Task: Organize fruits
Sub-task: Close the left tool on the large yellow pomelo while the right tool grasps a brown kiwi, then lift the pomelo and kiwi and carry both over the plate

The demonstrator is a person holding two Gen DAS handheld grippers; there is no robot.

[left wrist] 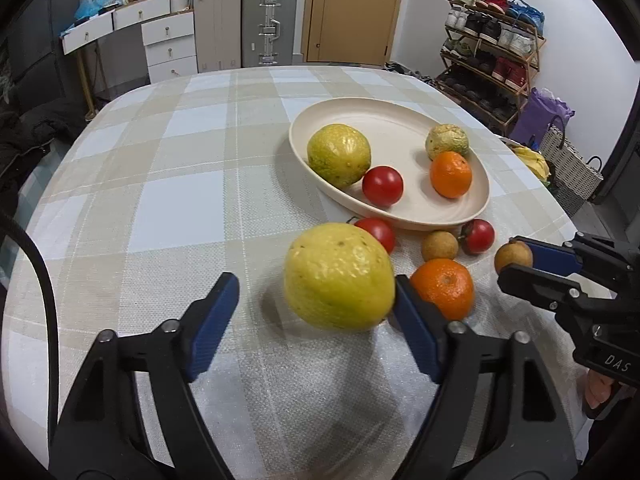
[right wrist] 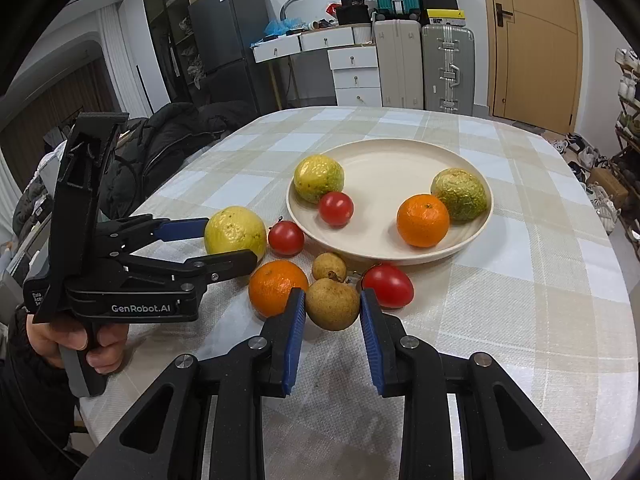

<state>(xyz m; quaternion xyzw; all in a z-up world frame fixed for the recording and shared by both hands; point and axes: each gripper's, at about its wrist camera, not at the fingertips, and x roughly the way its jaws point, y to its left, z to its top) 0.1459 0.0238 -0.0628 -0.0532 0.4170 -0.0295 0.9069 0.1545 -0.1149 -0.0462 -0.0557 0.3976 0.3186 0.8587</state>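
A large yellow citrus [left wrist: 340,276] lies on the checked tablecloth between the fingers of my left gripper [left wrist: 312,284]. Its right pad touches the fruit; the left pad stands clear, so the gripper is open. My right gripper [right wrist: 332,300] is shut on a small brown round fruit [right wrist: 332,304], which also shows at the right edge of the left wrist view as the brown fruit [left wrist: 513,258]. The cream plate [right wrist: 400,142] behind holds a yellow-green citrus [right wrist: 319,178], a tomato [right wrist: 336,208], an orange [right wrist: 423,221] and a wrinkled green fruit [right wrist: 460,195].
Loose on the cloth by the plate's near rim: an orange [right wrist: 276,286], two tomatoes [right wrist: 286,238] [right wrist: 388,286] and a second small brown fruit [right wrist: 329,266]. A hand [right wrist: 80,344] grips the left tool. A dark jacket [right wrist: 168,136] lies past the table's left edge.
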